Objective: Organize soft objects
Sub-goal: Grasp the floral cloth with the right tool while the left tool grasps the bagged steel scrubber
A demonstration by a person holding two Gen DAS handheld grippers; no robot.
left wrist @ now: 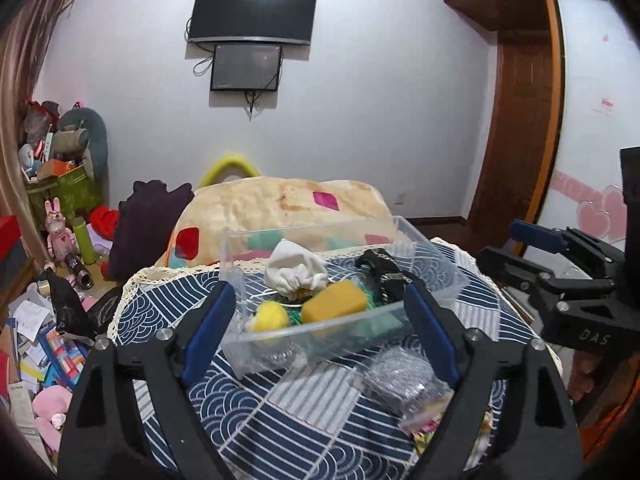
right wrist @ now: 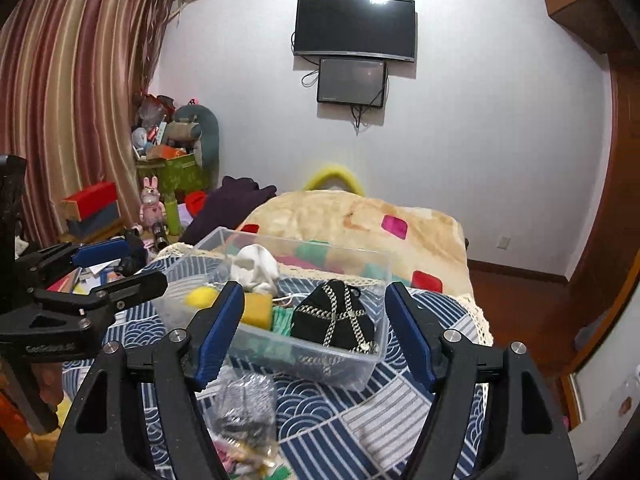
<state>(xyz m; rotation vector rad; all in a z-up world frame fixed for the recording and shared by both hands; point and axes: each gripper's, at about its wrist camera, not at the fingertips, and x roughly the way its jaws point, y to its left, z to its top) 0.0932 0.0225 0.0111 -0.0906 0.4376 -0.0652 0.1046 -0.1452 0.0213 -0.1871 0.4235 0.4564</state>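
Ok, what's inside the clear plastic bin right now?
The clear plastic bin holds a white cloth bundle, yellow ball, orange sponge block, green mesh item and black chain-trimmed pouch. Anything beneath these is hidden.

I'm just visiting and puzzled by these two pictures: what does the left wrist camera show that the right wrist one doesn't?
Only the left wrist view shows the wardrobe door with pink hearts and the right gripper, open.

Only the right wrist view shows the striped curtain, the red box and the left gripper, open.

Both show the clear plastic box holding a white cloth, yellow sponge and black pouch, plus the wall television.
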